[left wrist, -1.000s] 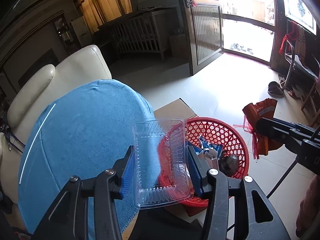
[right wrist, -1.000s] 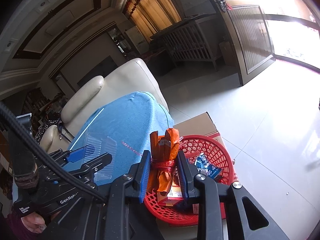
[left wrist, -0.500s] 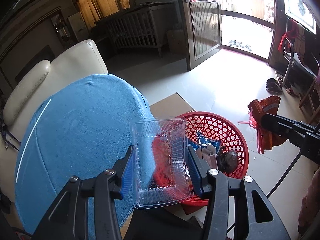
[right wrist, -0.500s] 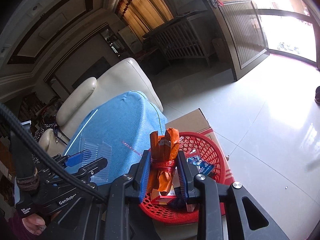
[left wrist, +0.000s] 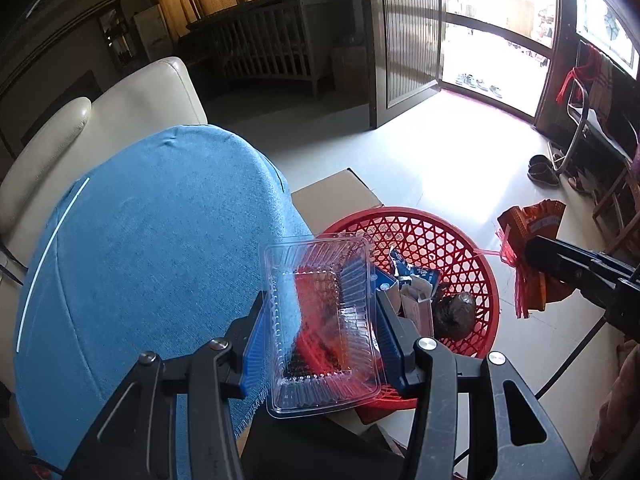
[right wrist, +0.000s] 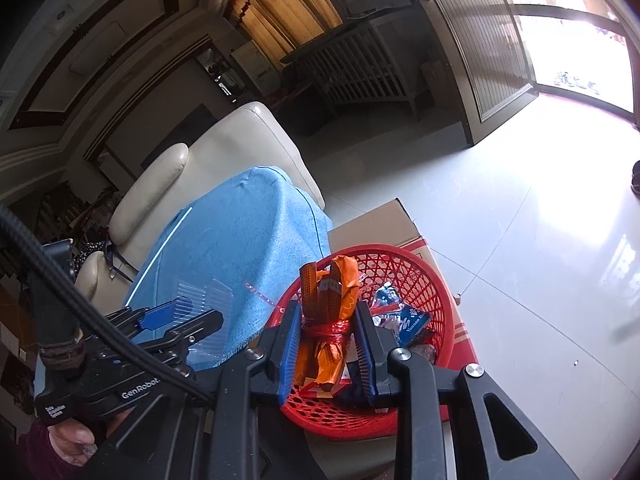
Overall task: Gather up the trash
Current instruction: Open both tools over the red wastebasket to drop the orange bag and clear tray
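A bright tiled floor [left wrist: 452,184] runs to an open doorway, and nearer stand a cream armchair [left wrist: 132,100] and a table draped in a blue cloth [left wrist: 160,260], with a red mesh basket [left wrist: 440,232] on a cardboard box [left wrist: 336,192] just beside it. The left gripper [left wrist: 320,332] is clamped on a clear plastic tray [left wrist: 320,320] held over the cloth's edge and the basket's near rim (2 blue pads press its sides). The right gripper [right wrist: 326,344] is clenched on an orange wrapper bundle [right wrist: 332,292] tied with red ribbon, held above the basket, which already holds blue packets [right wrist: 404,312] and other scraps.
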The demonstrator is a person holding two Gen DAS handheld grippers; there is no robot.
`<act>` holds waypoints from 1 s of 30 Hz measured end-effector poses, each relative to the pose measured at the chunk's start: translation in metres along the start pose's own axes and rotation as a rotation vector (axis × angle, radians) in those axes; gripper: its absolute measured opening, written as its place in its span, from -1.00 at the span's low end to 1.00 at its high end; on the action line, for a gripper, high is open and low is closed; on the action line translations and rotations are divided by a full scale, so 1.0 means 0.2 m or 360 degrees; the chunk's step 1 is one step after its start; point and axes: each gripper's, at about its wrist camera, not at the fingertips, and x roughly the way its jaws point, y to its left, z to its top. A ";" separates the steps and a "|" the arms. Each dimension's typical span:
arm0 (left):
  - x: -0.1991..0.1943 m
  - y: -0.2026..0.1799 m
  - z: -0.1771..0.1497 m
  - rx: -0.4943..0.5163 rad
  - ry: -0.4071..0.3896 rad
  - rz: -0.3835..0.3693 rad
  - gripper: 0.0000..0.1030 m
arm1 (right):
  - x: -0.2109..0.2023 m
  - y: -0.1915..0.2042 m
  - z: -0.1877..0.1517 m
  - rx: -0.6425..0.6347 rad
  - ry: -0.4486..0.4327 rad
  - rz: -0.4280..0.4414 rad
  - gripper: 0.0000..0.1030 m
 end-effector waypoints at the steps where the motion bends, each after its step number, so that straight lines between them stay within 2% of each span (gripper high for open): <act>1: 0.00 0.00 0.00 0.0003 -0.0002 0.0003 0.00 | 0.00 0.00 0.00 -0.0003 -0.0001 0.0000 -0.45; 30: 0.05 -0.07 -0.04 0.0097 0.0018 0.0016 0.05 | 0.07 0.00 -0.02 0.0009 0.0062 0.0017 -0.43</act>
